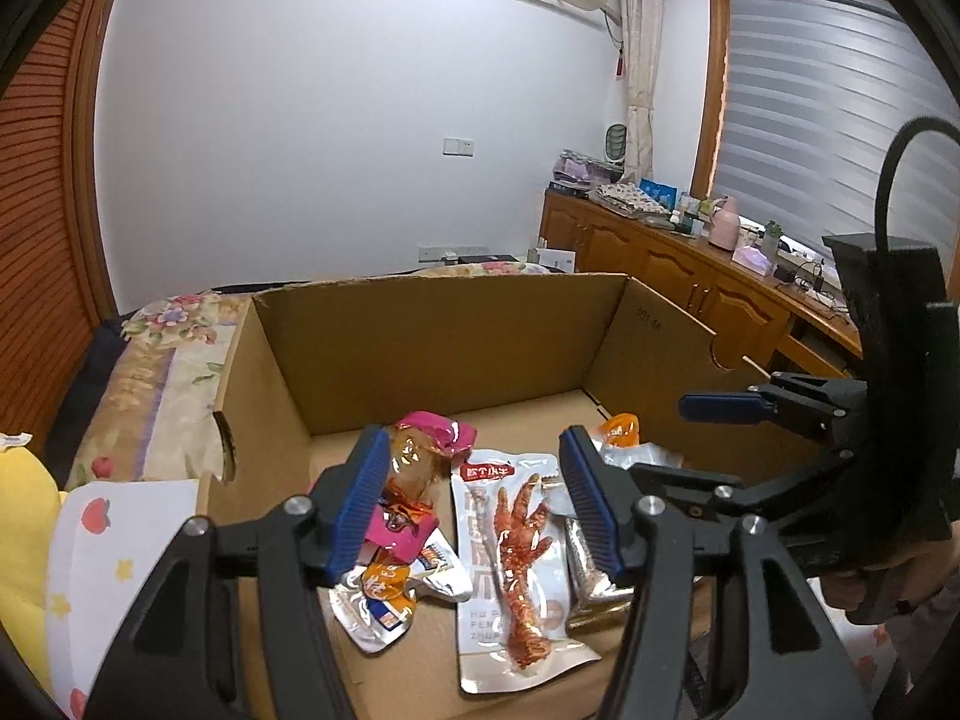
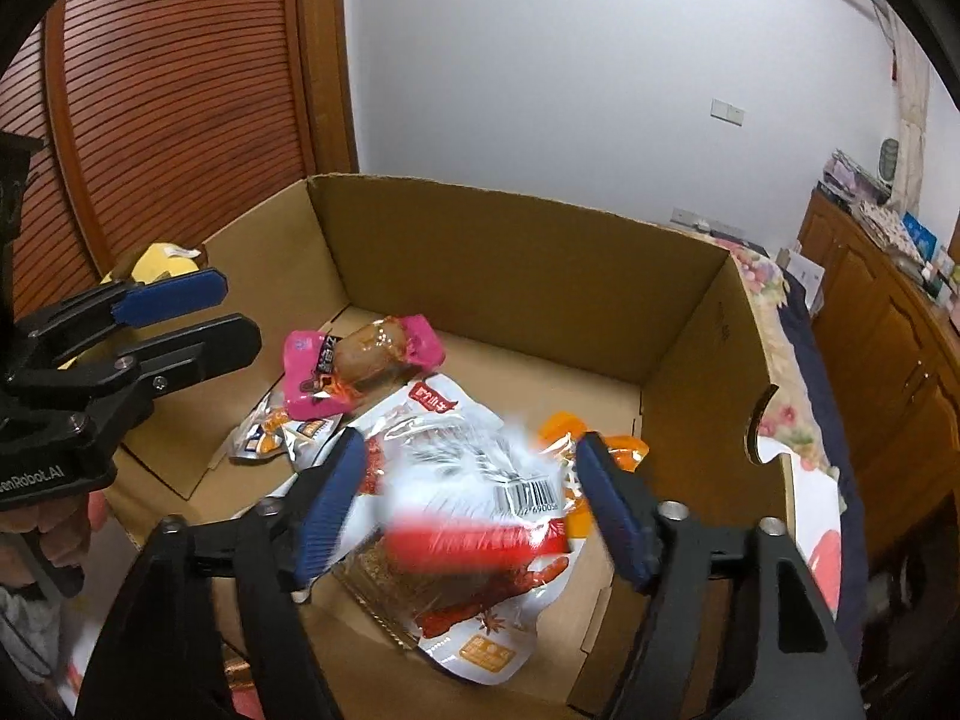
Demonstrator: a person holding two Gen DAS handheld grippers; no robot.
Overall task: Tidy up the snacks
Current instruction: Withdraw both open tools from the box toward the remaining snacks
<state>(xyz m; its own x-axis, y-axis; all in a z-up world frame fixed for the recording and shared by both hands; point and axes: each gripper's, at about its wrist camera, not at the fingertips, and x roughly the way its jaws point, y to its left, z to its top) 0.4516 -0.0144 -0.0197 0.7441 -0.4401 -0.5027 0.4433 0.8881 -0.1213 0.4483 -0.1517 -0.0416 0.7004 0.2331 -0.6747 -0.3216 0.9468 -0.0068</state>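
The left tongs [image 1: 474,504] hang spread apart above the chicken-foot packet [image 1: 516,564] in the cardboard box [image 1: 444,336].

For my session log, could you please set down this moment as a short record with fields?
container: open cardboard box on a floral bedspread
contents: pink-wrapped snack, chicken-foot pouch, orange-and-silver packets, all lying on the box floor
in motion: a blurred red-and-white packet between the right gripper's fingers, apparently falling
left gripper: open, holding nothing, above the snacks
right gripper: open, not gripping the blurred packet
surroundings: wooden cabinets under a window with blinds
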